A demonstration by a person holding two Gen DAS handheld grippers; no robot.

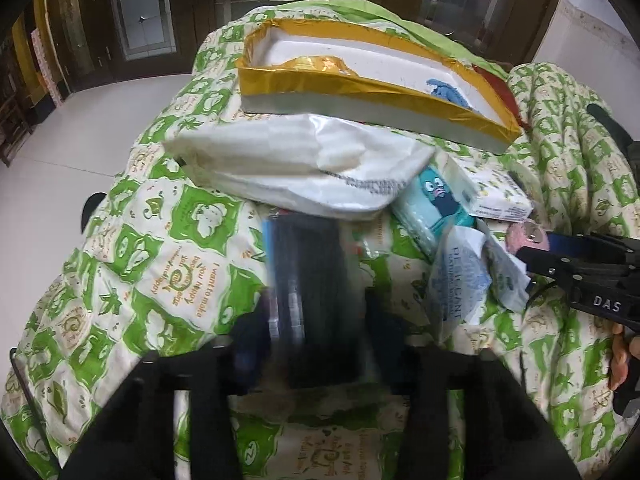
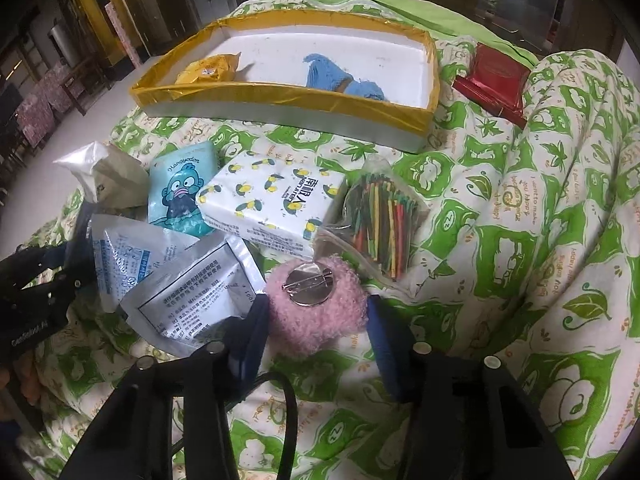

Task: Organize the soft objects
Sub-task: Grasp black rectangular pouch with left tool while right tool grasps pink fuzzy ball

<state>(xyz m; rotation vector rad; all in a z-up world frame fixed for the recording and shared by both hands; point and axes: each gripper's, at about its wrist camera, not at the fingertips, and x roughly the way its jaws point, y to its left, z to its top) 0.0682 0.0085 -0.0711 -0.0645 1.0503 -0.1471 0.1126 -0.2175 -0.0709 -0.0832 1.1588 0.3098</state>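
Green-and-white printed quilt (image 2: 500,240) covers the whole work surface; everything lies on it.

Gold-rimmed white box (image 2: 280,100) sits at the far side, open top. Inside it: a blue knitted piece (image 2: 340,80) towards the right and a yellow packet (image 2: 208,72) at the left end, well apart.

Large white plastic pack (image 1: 280,160), seen from the left wrist, lies just in front of the box, its far edge touching the box's near wall.

White tissue pack (image 2: 272,200) with a yellow-and-black print is at the centre of the pile. The teal cartoon pouch (image 2: 176,196) touches its left side. The clear bag of coloured sticks (image 2: 380,216) is just beside it on the right.

Red packet (image 2: 496,76) lies to the right of the box, near its corner.

Silver foil sachet (image 2: 192,292) with printed text lies in front of the tissue pack, overlapping a second blue-printed sachet to its left.

Left gripper (image 1: 318,320): fingers narrow, closed against both sides of a dark packet (image 1: 316,280). The packet is blurred and no detail is readable.

Right gripper (image 2: 316,320): fingers at medium spread, both touching the sides of the pink fuzzy badge (image 2: 320,324). The badge rests on the quilt with its metal pin back facing up, just in front of the tissue pack.
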